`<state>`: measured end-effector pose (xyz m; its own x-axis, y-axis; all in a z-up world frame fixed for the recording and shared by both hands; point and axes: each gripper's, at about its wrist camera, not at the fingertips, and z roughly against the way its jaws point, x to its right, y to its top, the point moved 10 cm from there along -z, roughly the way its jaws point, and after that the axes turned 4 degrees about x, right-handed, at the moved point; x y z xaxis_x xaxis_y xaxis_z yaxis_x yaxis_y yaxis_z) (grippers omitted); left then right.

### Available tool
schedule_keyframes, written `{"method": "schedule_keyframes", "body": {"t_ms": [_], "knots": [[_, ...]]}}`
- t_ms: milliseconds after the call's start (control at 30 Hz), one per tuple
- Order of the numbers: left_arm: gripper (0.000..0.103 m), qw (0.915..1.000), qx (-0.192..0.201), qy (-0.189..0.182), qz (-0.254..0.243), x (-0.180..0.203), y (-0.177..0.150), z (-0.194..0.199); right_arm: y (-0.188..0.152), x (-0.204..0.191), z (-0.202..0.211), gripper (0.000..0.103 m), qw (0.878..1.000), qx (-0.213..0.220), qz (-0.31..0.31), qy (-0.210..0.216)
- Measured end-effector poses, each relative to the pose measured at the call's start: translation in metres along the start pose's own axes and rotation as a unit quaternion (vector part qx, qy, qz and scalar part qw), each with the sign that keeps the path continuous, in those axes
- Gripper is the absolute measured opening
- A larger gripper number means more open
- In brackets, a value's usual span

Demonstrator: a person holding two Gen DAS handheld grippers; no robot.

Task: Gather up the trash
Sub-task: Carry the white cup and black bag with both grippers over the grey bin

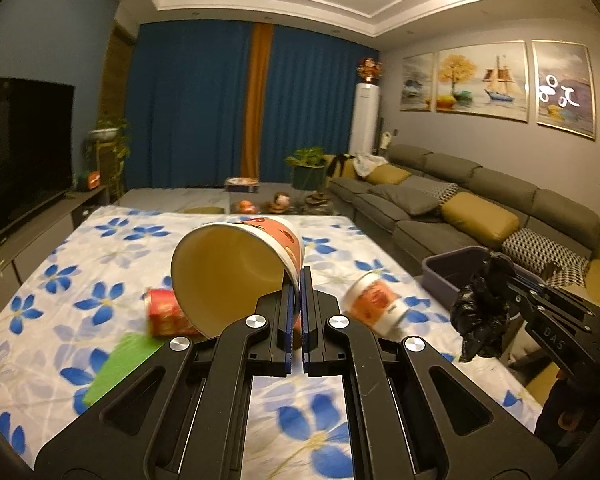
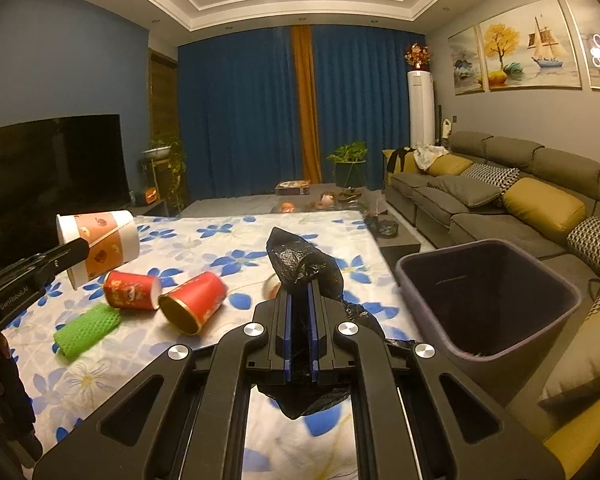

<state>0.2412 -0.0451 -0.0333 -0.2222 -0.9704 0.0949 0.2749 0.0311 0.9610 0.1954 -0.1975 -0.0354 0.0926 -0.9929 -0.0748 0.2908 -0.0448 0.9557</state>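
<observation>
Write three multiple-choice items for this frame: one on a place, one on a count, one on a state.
1. Where is the grey bin?
A. on the table
B. beside the table, by the sofa
C. under the television

2. How many red cups lie on the flowered cloth in the right wrist view?
A. two
B. four
C. none

3. What does the right gripper hold?
A. nothing
B. green foam netting
C. a black plastic bag

Key: 1 B, the bin stands off the table's edge by the sofa. 2 A, two lie side by side. 3 C, the jaws clamp the bag.
</observation>
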Motion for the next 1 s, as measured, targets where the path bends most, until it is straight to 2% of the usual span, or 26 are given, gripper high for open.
{"method": "schedule_keyframes", "body": {"t_ms": [433,1000], "knots": [[0.002,0.9978,0.009,-0.057,-0.034,0.089,0.019,-0.036,0.025,0.062,0.001,0.008,0.998,0.023,0.003,-0.058],[0.002,0.9920,0.005,-0.109,-0.063,0.174,0.027,-0.082,0.049,0.161,0.003,0.008,0.989,0.048,-0.024,-0.136]]}}
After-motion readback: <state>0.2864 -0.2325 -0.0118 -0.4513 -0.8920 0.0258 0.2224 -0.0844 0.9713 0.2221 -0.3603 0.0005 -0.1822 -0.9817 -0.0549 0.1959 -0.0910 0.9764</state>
